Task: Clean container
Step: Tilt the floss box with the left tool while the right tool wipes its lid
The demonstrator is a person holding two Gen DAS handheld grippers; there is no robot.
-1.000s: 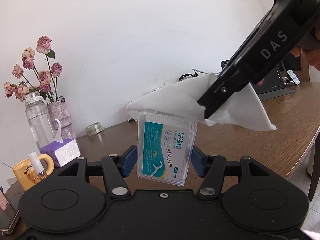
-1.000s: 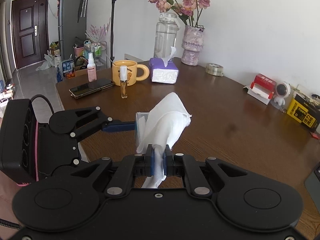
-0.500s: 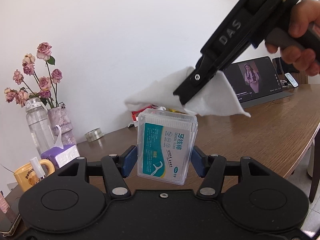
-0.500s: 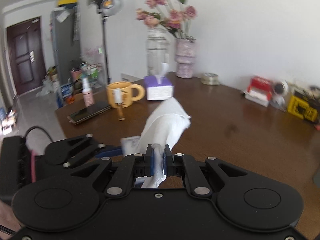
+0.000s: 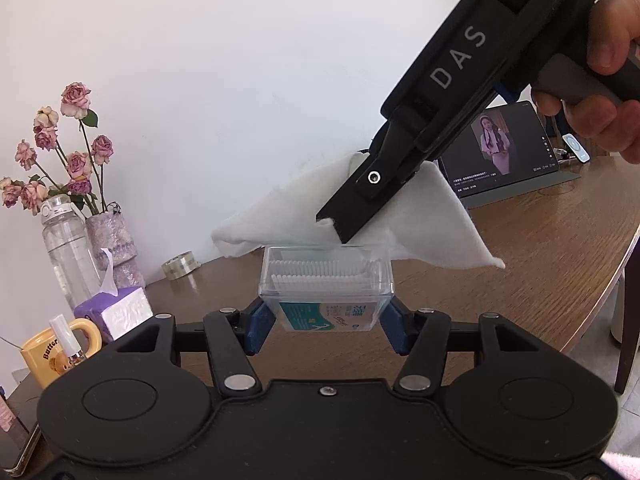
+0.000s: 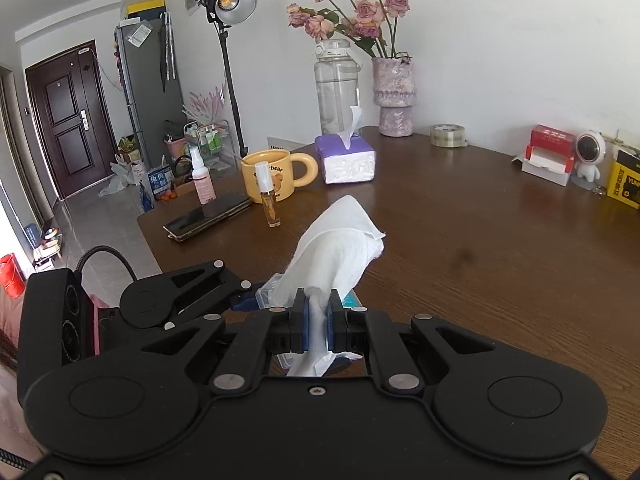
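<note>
The brown wooden surface (image 6: 480, 240) stretches ahead of both tools, with a laptop (image 5: 508, 152) far off behind the right hand-held gripper and a vase of pink roses (image 5: 114, 240) with a clear water bottle (image 5: 66, 252) well to the left of the left one. Nearer on that side sit a purple tissue box (image 5: 120, 308) and a yellow mug (image 5: 52, 354), with a small spray bottle (image 5: 68, 340) standing in front of the mug. The left hand-held gripper (image 5: 326, 320) is clamped on a clear plastic box (image 5: 326, 280) of dental floss picks, its blue pads (image 5: 260, 324) pressing the two short sides and holding it up off the surface, tipped so the top faces the camera. The right hand-held gripper (image 6: 318, 320), gripped by a person's hand (image 5: 604, 88), is pinched tight on a white cloth (image 5: 420, 216) and reaches down from the upper right. The cloth drapes over the far top edge of the box; it appears to touch the lid, though the black finger hides the exact contact. A roll of tape (image 5: 180, 270) lies beyond, by the wall.
</note>
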